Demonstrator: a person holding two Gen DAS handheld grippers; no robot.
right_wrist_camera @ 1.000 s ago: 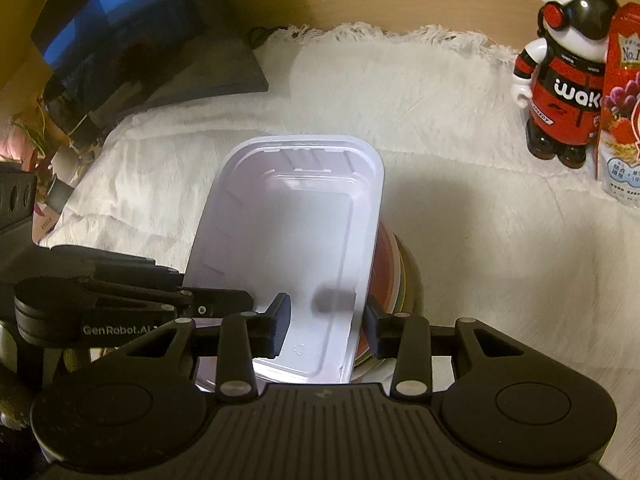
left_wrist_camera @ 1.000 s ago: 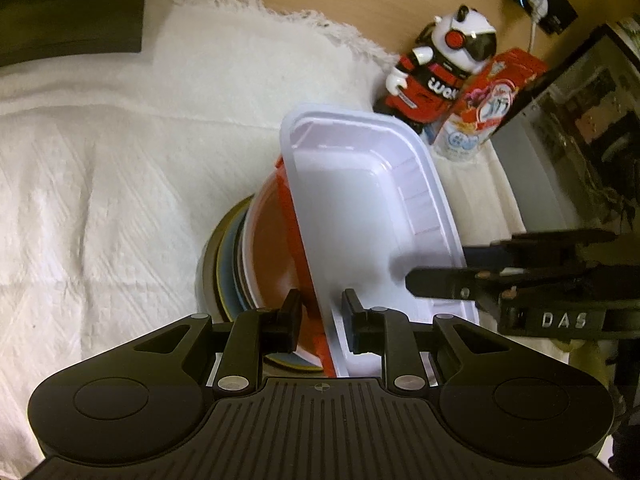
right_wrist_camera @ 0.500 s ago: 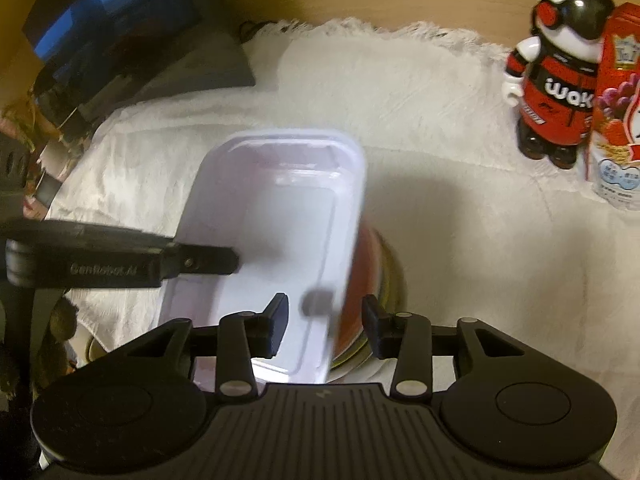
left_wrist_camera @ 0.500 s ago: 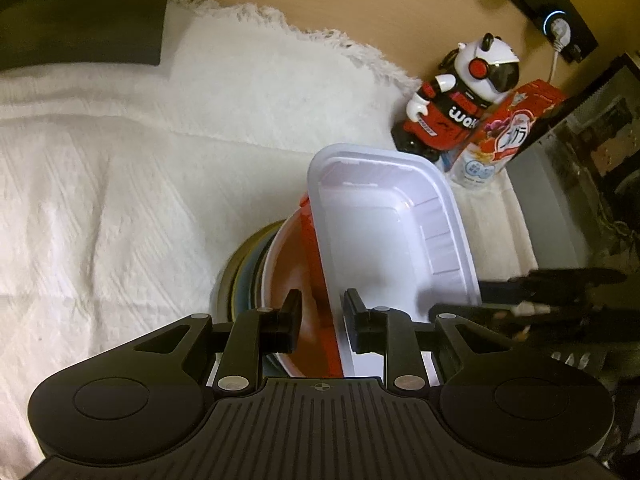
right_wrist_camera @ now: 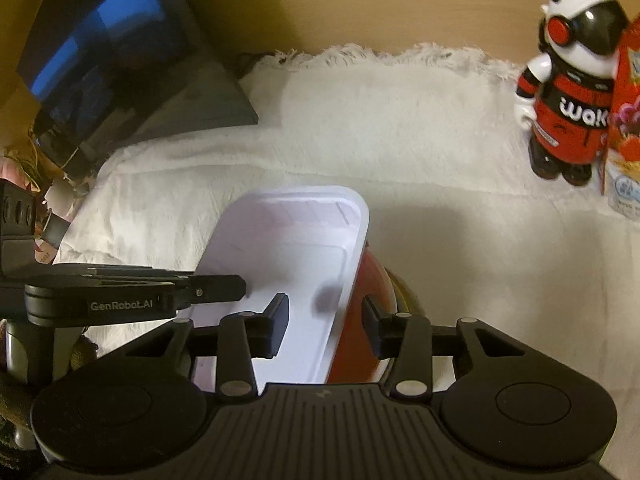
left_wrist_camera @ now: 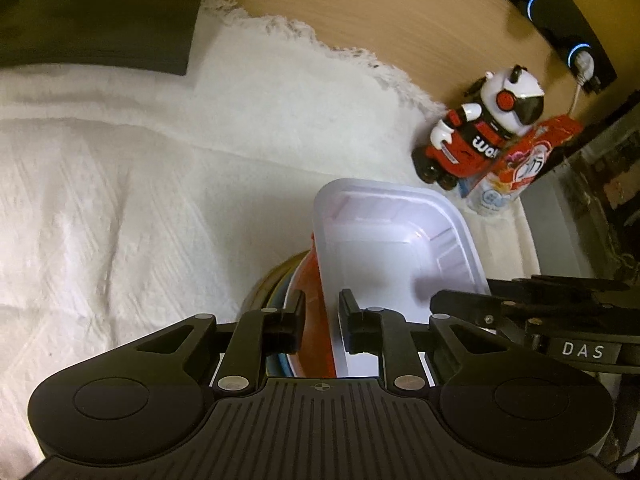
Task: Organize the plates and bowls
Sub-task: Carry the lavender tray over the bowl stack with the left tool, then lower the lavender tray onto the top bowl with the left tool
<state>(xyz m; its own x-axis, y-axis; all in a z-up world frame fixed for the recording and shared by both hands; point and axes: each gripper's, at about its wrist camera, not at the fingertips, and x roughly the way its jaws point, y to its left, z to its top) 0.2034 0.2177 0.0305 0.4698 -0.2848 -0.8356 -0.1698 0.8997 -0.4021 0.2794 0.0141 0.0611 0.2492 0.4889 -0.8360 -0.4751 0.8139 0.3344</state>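
White, fringed cloth (left_wrist_camera: 132, 200) was spread over a wooden table (left_wrist_camera: 384, 16), with a dark laptop (right_wrist_camera: 120, 72) at one far corner. "wak" could be read on the red chest of a panda figure (right_wrist_camera: 572, 92), which stood just beside a red printed carton (left_wrist_camera: 516, 160). "GenRobot.AI" was printed on the left gripper (left_wrist_camera: 320, 314) as seen from the right wrist, and "DAS" on the right gripper (right_wrist_camera: 324, 316) as seen from the left.

A white rectangular plastic tray (left_wrist_camera: 384, 252), empty, was held tilted over a stack of round dishes: a red bowl (right_wrist_camera: 364, 328) nested in rimmed plates (left_wrist_camera: 272, 288). The stack sat on the cloth.

Both pairs of jaws had just been closing. The left jaws were clenched on the tray's rim together with the red bowl's edge. The right jaws straddled the opposite rim; whether the pads pressed on it could not be told.
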